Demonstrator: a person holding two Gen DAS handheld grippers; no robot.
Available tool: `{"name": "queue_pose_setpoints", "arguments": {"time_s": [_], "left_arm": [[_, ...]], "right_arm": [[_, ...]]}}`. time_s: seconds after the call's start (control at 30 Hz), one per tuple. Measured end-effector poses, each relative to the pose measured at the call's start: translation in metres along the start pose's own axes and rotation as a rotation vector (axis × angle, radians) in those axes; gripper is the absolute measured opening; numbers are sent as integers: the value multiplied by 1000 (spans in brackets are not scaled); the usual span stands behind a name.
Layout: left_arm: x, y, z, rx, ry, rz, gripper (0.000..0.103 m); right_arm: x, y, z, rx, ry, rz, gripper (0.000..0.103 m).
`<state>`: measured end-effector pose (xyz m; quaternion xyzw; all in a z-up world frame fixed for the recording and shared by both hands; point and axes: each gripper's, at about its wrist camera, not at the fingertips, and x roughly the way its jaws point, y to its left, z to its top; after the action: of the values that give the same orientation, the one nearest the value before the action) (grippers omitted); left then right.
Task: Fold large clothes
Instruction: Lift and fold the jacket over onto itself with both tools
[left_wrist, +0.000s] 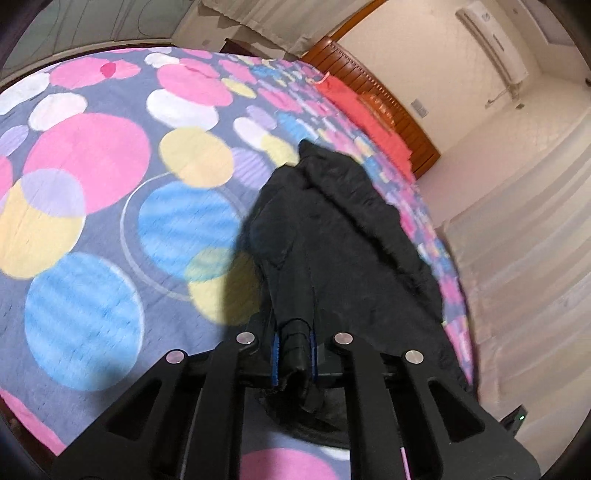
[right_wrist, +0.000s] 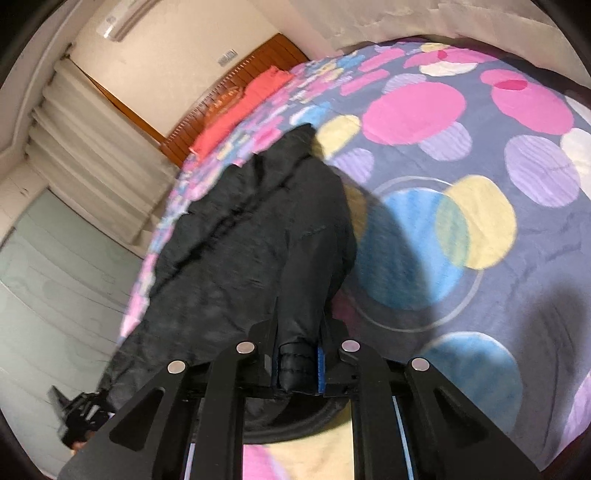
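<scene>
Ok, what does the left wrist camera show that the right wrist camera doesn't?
Only the left wrist view shows the left gripper, shut on a fold of the black garment.

Only the right wrist view shows the right gripper, shut on another fold, and a small black device at the lower left.

Both show the spotted bedspread, the red cloth by the wooden headboard, and the air conditioner.

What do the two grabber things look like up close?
Both look alike. The left gripper is black, with two angled arms on each side, triangle-shaped holes cut through them and round silver pins at the joints. Its fingers have bright blue pads inside. The right gripper matches: black arms, silver pins, blue pads. No hands or sleeves show.
</scene>
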<state>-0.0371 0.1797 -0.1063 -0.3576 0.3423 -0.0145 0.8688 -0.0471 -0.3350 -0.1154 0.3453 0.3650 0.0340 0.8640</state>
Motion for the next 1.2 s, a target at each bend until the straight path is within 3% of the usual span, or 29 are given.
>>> {"name": "queue_pose_setpoints", "arguments": {"time_s": [0.2,0.33,0.73,0.93,1.2], "left_arm": [[9,-23,37,5,-35,-58,10],[19,-45,57,59,-63,-69,10],[90,-107,159,111,-93,-74,10],[156,-128,220,103,-99,-2,10],[270,-130,272,109,-70,143,10]], "right_arm": [[4,33,28,-35,-36,77,13],[12,49,48,-51,-61,108,13],[68,83,154,-6,-136,162,13],[127,99,230,9,-148,131,13],[234,83,286,66,-79,7,13]]}}
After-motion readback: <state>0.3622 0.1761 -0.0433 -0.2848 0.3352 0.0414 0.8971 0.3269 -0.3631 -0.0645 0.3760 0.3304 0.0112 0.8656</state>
